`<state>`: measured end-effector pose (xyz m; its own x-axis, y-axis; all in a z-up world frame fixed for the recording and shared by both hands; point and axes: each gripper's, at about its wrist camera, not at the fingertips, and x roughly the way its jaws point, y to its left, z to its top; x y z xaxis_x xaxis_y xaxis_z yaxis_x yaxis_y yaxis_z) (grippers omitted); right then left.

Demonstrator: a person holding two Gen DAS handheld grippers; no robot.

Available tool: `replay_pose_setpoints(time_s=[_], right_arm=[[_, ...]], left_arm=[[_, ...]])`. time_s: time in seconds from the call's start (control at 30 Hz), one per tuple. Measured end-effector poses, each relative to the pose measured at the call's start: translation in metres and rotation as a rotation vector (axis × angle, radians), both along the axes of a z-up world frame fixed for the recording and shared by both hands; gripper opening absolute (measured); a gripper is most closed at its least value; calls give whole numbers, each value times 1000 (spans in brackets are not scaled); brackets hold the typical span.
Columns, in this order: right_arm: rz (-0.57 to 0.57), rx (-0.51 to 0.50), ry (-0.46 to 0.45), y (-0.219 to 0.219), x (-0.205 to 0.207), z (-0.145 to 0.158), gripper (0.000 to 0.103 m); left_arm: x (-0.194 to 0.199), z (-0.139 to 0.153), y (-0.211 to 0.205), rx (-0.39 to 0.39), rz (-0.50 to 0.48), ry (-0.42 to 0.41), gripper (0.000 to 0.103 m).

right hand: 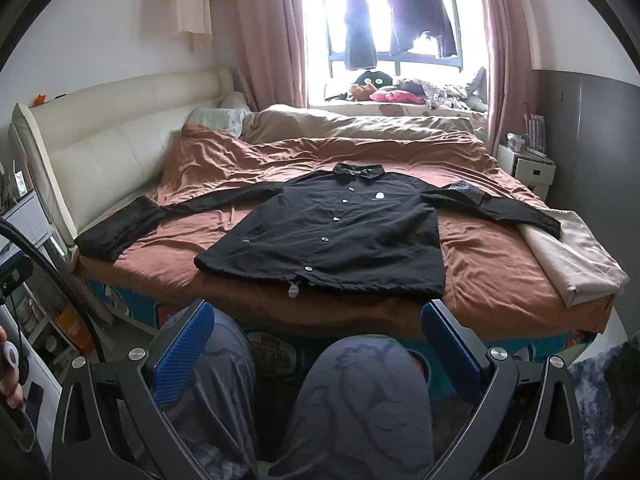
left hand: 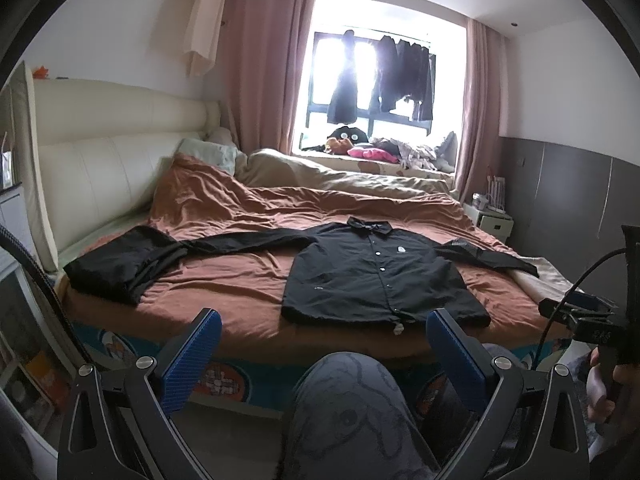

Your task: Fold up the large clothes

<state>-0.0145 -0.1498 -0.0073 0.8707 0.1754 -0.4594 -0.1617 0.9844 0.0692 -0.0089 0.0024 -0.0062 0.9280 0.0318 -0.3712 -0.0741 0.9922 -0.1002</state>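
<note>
A black long-sleeved button shirt (left hand: 372, 276) lies flat and face up on the rust-brown bedspread (left hand: 240, 280), collar toward the window, sleeves spread left and right. It shows the same way in the right wrist view (right hand: 336, 232). A folded black garment (left hand: 120, 264) lies on the bed's left edge, touching the left sleeve end. My left gripper (left hand: 324, 344) is open and empty, held short of the bed's near edge above my knee. My right gripper (right hand: 318, 336) is open and empty, also short of the bed, near the shirt's hem.
A cream headboard (left hand: 100, 152) stands at left. A beige folded blanket (right hand: 568, 256) lies on the bed's right corner under the right sleeve end. A white nightstand (right hand: 532, 168) stands at right. Clothes hang in the window (left hand: 380, 76). My knees (right hand: 360, 392) are below the grippers.
</note>
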Motion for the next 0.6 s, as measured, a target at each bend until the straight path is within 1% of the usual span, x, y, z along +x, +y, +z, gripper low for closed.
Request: replay_pose_setpoints(time_s=[0.3,0.6], right_arm=[[10,16,-3,0,-1,2,103],[3,27,-6,-6,-5,-1,103]], left_arm=[[-4,0,-9,28,3,-10,103],[-4,1,-8,19,2,-9,103]])
